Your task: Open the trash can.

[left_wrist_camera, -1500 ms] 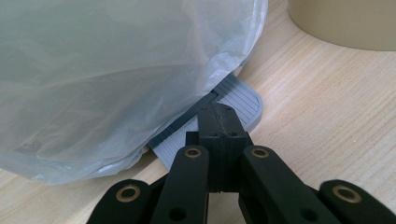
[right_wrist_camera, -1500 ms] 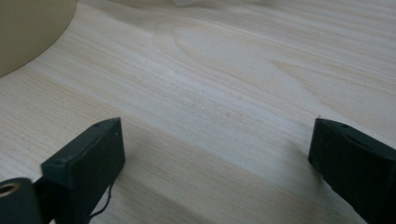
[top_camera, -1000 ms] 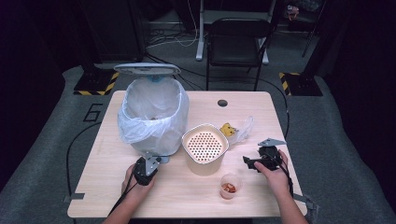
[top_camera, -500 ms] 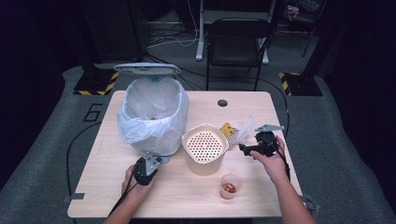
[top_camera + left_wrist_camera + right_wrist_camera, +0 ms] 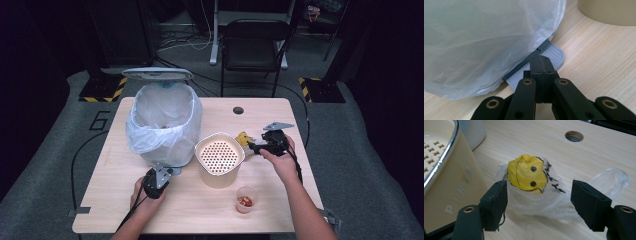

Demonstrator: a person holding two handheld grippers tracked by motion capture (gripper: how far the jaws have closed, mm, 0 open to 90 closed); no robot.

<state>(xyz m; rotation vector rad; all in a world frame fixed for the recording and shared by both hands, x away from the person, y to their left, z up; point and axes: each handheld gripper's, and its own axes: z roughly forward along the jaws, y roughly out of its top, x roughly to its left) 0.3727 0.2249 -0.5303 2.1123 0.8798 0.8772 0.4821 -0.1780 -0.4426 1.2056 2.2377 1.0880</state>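
A crumpled clear plastic bag with a yellow smiley face [image 5: 527, 173] lies on the wooden table, right of the beige container [image 5: 219, 157]. My right gripper [image 5: 541, 200] is open with one pad on each side of the bag. Its jaws have just been closing, and the right pad still stands clear of the plastic. From above, the right gripper [image 5: 255, 146] points left at the yellow bag [image 5: 243, 138]. My left gripper [image 5: 541, 62] is shut, and its tip rests on the grey ribbed pedal [image 5: 551, 53] of the trash bin [image 5: 162, 122]. The bin's lid [image 5: 157, 74] stands raised.
The bin is lined with a white plastic bag [image 5: 486, 32]. The beige container has a perforated insert on top. A small clear cup with red bits [image 5: 245, 199] stands near the front edge. A round cable hole [image 5: 238, 110] is at the table's back, with a chair [image 5: 255, 45] beyond.
My right hand has moved away from the cup, toward the back and left, up to the yellow bag. The left hand has kept still on the pedal.
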